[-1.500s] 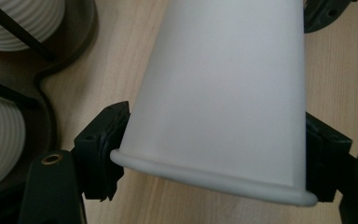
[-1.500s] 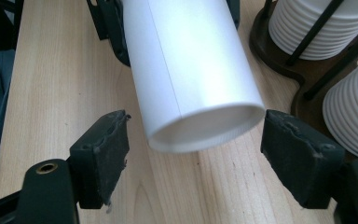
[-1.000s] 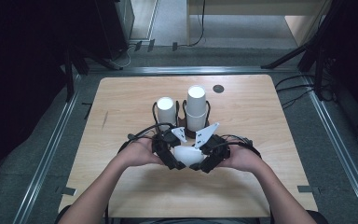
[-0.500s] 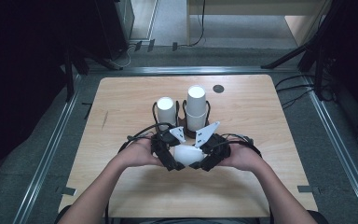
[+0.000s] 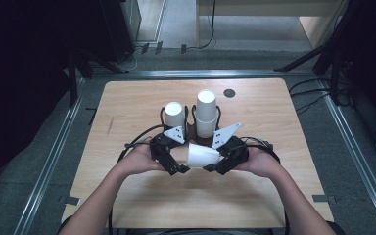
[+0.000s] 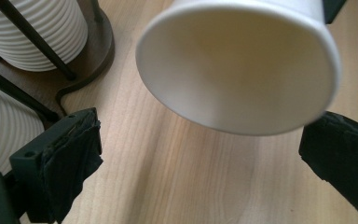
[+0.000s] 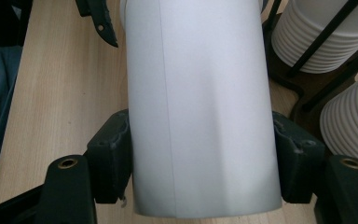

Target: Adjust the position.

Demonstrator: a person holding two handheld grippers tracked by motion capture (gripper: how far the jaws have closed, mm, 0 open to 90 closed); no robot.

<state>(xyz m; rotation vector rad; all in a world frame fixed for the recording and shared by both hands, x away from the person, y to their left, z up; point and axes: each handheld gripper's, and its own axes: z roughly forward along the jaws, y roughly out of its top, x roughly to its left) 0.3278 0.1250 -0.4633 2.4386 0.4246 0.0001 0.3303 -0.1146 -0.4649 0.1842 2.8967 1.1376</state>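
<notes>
Paper cup (image 5: 202,155), lying on its side just above the desk (image 5: 127,112), looks light, thin-walled and easily crushed. Right tongs (image 7: 200,154) clasp its sidewall near the base; left tongs (image 6: 200,154), just opened, stand clear of its rim. A gentle squeeze mid-wall suits it.

A person's forearms come in from the bottom over a wooden table (image 5: 274,127). The left gripper (image 5: 175,167) and the right gripper (image 5: 214,166) meet near the middle, with a white paper cup (image 5: 201,155) lying on its side between them. Just behind stand two stacks of white cups (image 5: 175,115) in a dark wire holder (image 5: 191,128), the right stack (image 5: 206,112) taller
</notes>
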